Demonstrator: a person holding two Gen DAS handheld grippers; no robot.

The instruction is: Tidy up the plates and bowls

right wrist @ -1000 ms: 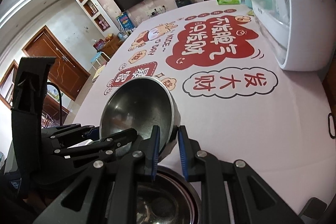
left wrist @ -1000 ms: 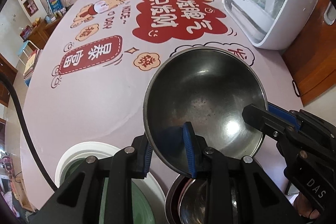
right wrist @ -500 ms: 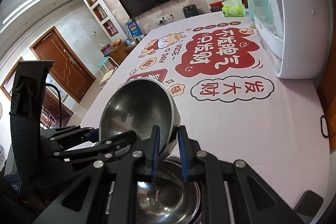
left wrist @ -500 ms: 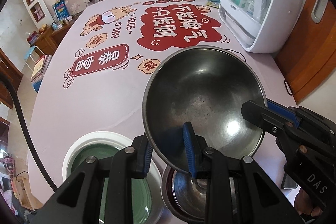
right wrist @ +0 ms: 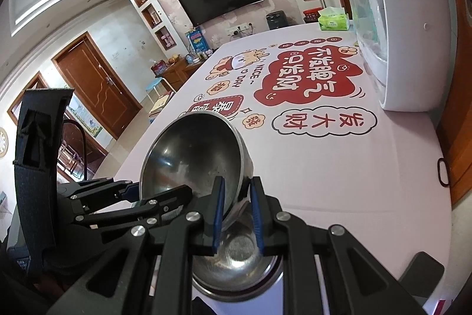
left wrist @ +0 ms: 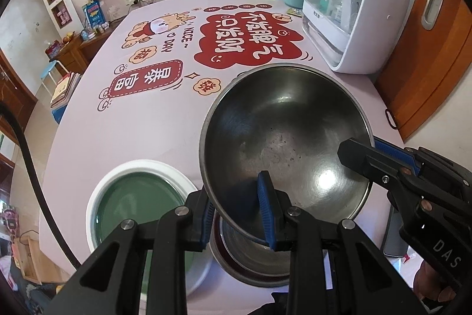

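**A:** Bowls first: where does the steel bowl (left wrist: 283, 135) sit relative to the second steel bowl (left wrist: 250, 259) on the table (left wrist: 124, 132)?

**B:** Held in the air, tilted, directly above that lower bowl, not touching it as far as I can tell. The left gripper (left wrist: 236, 211) is clamped on its near rim, one blue pad inside and one outside. The right gripper (right wrist: 237, 214) is clamped on the rim at the other side, again with a pad on each face of the wall.

**A:** And the plate?

**B:** The green plate with the white rim (left wrist: 138, 197) lies flat just beside the lower bowl, on the side away from the right gripper. The white cabinet (left wrist: 354, 14) stands well beyond the bowls, at the table's far edge.

**A:** What could go wrong from here?

**B:** My guess is slip. Both grips pinch only a thin, smooth steel rim, and the bowl hangs tilted. If the two hands drift apart or twist unevenly, a pad could slide off and the bowl would swing or drop onto the one below with a clang.

**A:** Anything else?

**B:** If it swings toward the plate, the rim could strike the plate's edge, and a chip there seems likelier than a dent in steel.
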